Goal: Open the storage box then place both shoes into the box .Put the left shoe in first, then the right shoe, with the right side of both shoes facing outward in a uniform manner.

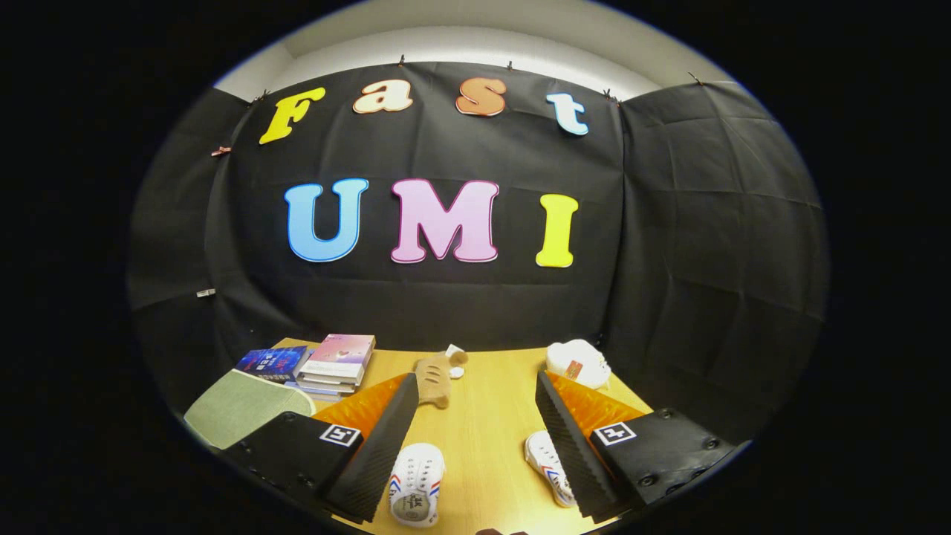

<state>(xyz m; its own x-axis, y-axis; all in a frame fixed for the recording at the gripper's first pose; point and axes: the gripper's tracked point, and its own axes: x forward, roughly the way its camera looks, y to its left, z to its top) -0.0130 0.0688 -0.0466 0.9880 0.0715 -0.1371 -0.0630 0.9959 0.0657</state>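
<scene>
The tongs [475, 438] are hanging above the worktop [483, 416] with the fingers [386, 438] spread wide apart, gripping nothing. Down between them two white shoes are sitting on the wood. One shoe [414, 484] is lying just inside the left finger, toe pointing toward the camera-side, with red and blue stripes showing on its sides. The other shoe [548, 468] is tucked right up against the right finger, partly hidden behind it, so it's hard to say which one is the left shoe and which the right.

Beyond the fingers, a tan plush toy [437, 377] is lying mid-worktop, with a small white thing [455, 351] touching its far end near the wall; too small to tell what that is. Off to the left, a stack of books [336, 365] is sitting with a pink cover on top, and a dark blue book [271, 362] is lying beside it. Nearer than those, a pale green rounded lid or cushion-looking thing [241, 405] is poking out by the left finger; can't tell if that's the storage box or not. Over on the right, a white lumpy object [578, 362] with a little red tag is sitting at the back corner, just past the right finger.
</scene>
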